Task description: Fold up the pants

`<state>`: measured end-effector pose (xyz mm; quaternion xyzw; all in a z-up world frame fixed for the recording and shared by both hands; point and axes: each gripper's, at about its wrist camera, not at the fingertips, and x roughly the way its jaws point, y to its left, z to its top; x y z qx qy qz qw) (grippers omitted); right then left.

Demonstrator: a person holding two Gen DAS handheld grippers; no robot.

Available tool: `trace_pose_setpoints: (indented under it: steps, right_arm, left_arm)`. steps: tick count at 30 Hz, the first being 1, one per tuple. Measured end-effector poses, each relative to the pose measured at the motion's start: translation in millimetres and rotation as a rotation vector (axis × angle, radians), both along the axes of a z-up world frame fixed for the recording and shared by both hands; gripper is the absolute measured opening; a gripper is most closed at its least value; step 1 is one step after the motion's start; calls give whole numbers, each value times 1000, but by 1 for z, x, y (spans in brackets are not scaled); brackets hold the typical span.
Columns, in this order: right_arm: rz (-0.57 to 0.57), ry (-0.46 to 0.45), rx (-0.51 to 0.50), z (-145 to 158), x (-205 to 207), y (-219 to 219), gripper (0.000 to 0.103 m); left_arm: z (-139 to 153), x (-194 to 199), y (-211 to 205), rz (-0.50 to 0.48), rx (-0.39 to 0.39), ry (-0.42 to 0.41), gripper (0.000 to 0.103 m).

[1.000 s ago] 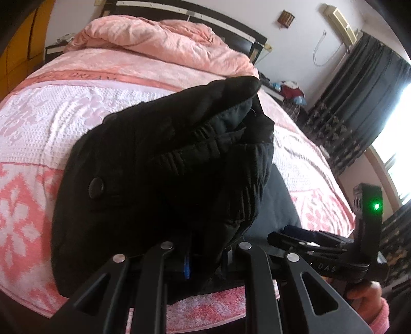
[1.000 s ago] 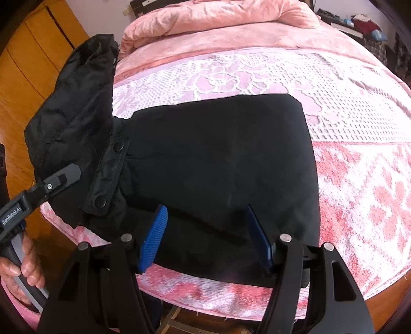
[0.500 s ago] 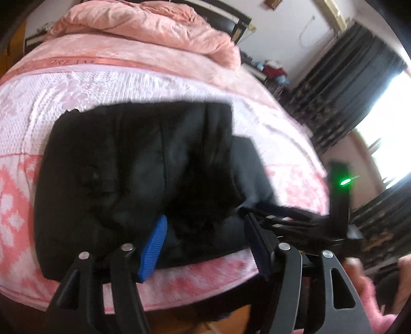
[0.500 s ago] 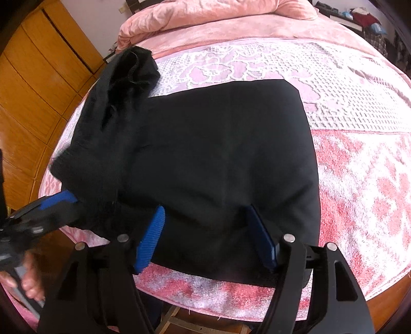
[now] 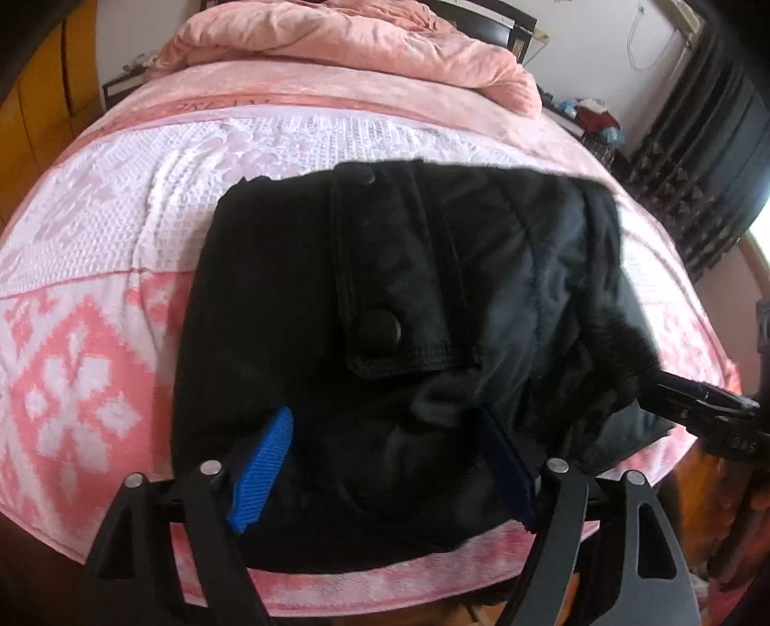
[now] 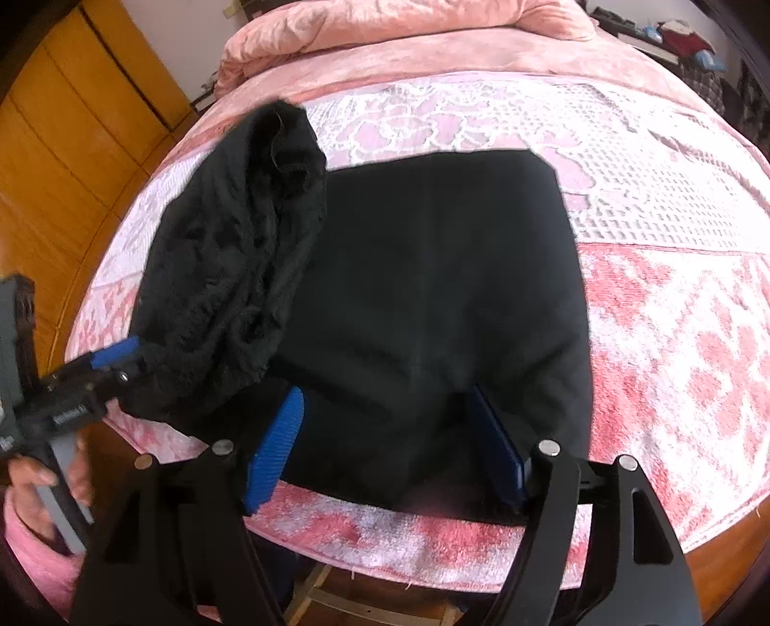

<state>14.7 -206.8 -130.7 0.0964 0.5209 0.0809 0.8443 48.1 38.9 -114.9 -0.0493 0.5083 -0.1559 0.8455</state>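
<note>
Black pants (image 5: 409, 308) lie folded in a thick stack near the front edge of the bed; they also show in the right wrist view (image 6: 433, 298). A flap with snap buttons (image 5: 380, 327) faces up. The bunched waist part (image 6: 240, 269) lies on the stack's left side. My left gripper (image 5: 385, 467) is open, its blue pads (image 5: 262, 472) over the near edge of the pants, holding nothing. My right gripper (image 6: 385, 443) is open over the near hem, empty. The left gripper also shows in the right wrist view (image 6: 103, 366) at the bunched part.
The bed has a pink and white patterned blanket (image 5: 96, 269) and a rumpled pink duvet (image 5: 337, 43) at the head. Wooden cabinets (image 6: 72, 144) stand on the left, dark curtains (image 5: 698, 135) on the right. The bed's front edge (image 6: 433, 554) lies just beneath the grippers.
The left gripper let go of the lifted waist part, which dropped onto the stack. The left gripper opened and drew back to the near edge. The right gripper stayed open in place.
</note>
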Motion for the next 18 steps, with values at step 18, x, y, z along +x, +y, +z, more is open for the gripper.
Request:
trace_pose_setpoints:
  steps: [18]
  right_arm:
    - [115,26,80,23,36,66,90]
  left_arm:
    - [-2,4,62,156,18,28,89]
